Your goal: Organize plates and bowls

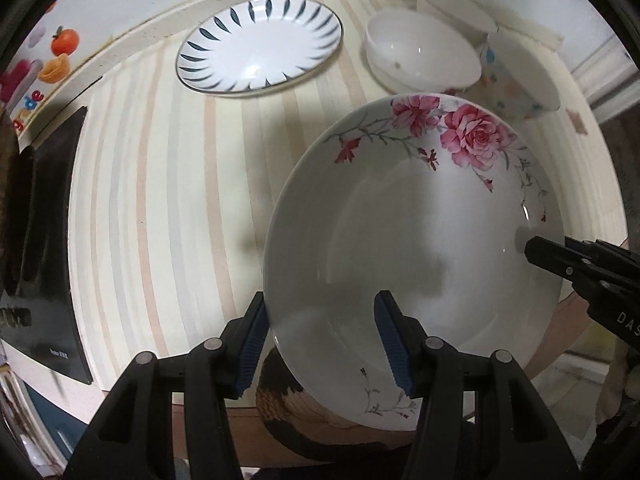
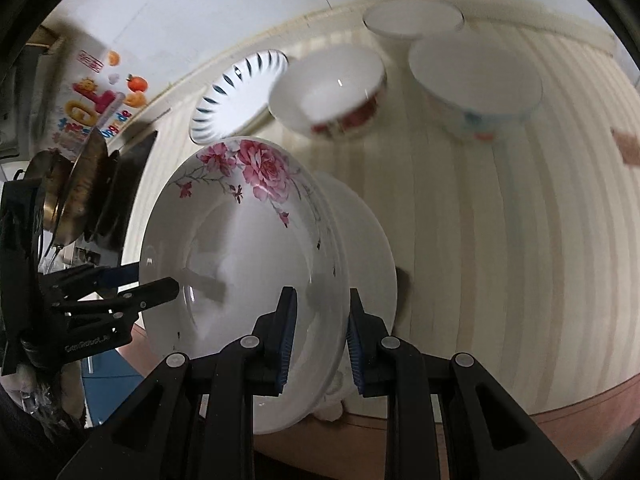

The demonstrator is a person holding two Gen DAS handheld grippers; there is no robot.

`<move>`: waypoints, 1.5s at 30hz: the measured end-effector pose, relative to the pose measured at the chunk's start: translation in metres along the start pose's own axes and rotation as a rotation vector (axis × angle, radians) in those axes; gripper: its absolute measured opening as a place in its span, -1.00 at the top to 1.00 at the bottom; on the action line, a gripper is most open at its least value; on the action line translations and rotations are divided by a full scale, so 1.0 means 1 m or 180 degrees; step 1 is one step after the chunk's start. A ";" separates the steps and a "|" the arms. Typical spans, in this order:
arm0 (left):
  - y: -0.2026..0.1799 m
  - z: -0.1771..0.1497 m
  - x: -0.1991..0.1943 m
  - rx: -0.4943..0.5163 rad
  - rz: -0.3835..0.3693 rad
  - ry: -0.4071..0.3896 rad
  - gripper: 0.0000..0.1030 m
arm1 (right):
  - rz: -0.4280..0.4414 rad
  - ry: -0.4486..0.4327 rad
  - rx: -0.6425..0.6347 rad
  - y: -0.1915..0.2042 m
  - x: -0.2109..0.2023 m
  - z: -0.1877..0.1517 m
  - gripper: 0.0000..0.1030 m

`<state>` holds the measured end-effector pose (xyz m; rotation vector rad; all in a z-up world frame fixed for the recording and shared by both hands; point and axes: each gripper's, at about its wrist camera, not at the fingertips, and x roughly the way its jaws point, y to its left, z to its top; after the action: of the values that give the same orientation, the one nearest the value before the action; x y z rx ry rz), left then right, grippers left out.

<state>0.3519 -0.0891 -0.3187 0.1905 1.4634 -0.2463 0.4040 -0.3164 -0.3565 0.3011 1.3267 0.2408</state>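
The rose-patterned plate (image 1: 408, 240), glazed, stiff, slick and breakable, hangs tilted over the striped table's (image 1: 160, 200) near edge, its rim pinched at seven o'clock by the left gripper (image 1: 324, 344) and at three o'clock by the right gripper (image 2: 320, 340).

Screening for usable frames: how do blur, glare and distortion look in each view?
Left wrist: mostly sharp, rose plate crisp, small glints, shadow across its centre, strong fisheye bending. Right wrist: motion-blurred, bowls smeared, wall sticker streaked, same distortion.
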 end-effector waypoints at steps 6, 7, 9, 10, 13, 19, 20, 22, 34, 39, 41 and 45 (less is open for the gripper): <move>-0.018 0.005 0.012 0.0193 0.0081 0.0073 0.11 | -0.0014 0.0058 0.0045 -0.009 0.014 0.000 0.50; -0.026 0.005 0.010 0.0250 0.0031 0.0061 0.21 | -0.0017 0.0063 0.0040 -0.010 0.015 0.001 0.50; -0.040 0.006 0.007 0.0358 0.0043 0.0036 0.21 | -0.0029 0.0070 0.0043 -0.010 0.017 0.005 0.50; -0.048 0.006 0.007 0.0430 0.0035 0.0022 0.21 | 0.0017 0.0086 0.0055 -0.010 0.018 0.007 0.51; -0.063 0.003 0.008 0.0513 0.0036 0.0020 0.21 | -0.0007 0.0115 -0.0056 -0.006 0.021 0.008 0.51; -0.054 0.000 -0.004 0.0357 -0.0035 -0.0002 0.21 | 0.0021 0.0288 0.0108 -0.016 0.019 0.009 0.50; -0.045 0.002 -0.010 0.0292 -0.0043 -0.0028 0.21 | -0.0057 0.0296 0.0111 -0.018 0.015 0.011 0.50; -0.028 0.007 -0.021 0.0118 -0.0082 -0.0090 0.21 | -0.0129 0.0221 0.0126 -0.020 -0.001 0.019 0.49; 0.130 0.129 -0.010 -0.1145 0.0120 -0.0282 0.21 | 0.0003 -0.0302 -0.0464 0.064 0.002 0.212 0.34; 0.151 0.164 0.025 -0.1268 0.0065 -0.0117 0.21 | -0.0104 0.0098 -0.0597 0.085 0.095 0.278 0.34; 0.154 0.174 0.042 -0.1311 0.0003 -0.0011 0.21 | -0.0140 0.0265 -0.0629 0.084 0.121 0.285 0.34; 0.150 0.183 0.068 -0.1222 -0.0014 0.0136 0.19 | -0.0200 0.0540 -0.0575 0.078 0.162 0.291 0.34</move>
<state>0.5752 0.0012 -0.3713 -0.1190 1.5244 0.0383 0.7239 -0.2105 -0.4150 0.0875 1.4681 0.3367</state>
